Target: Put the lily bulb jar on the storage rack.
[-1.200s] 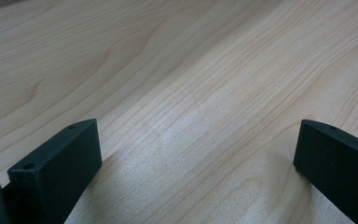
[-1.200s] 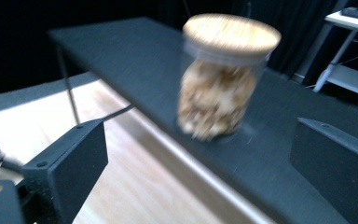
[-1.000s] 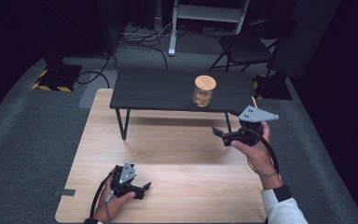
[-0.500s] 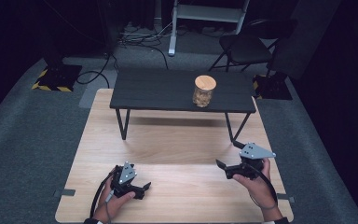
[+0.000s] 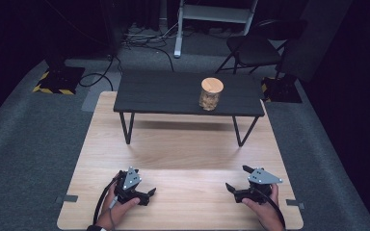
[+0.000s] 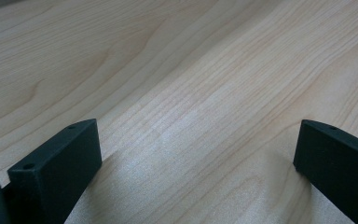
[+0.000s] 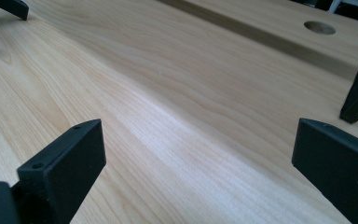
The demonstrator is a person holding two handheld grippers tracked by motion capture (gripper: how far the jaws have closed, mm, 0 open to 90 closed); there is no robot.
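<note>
left hand-held gripper: you are holding it low over the near left part of the wooden worktop. its jaws are standing wide apart and gripping nothing. in the left gripper view they are reaching out over bare wood.
right hand-held gripper: you are holding it low over the near right part of the worktop. its jaws are spread wide too, with nothing between them, and they are pointing toward your left side.
jar: it is standing upright on the small dark table at the far end, well apart from both of your hands. it is wearing a round wooden lid.
chair: it is sitting on the floor behind the dark table.
</note>
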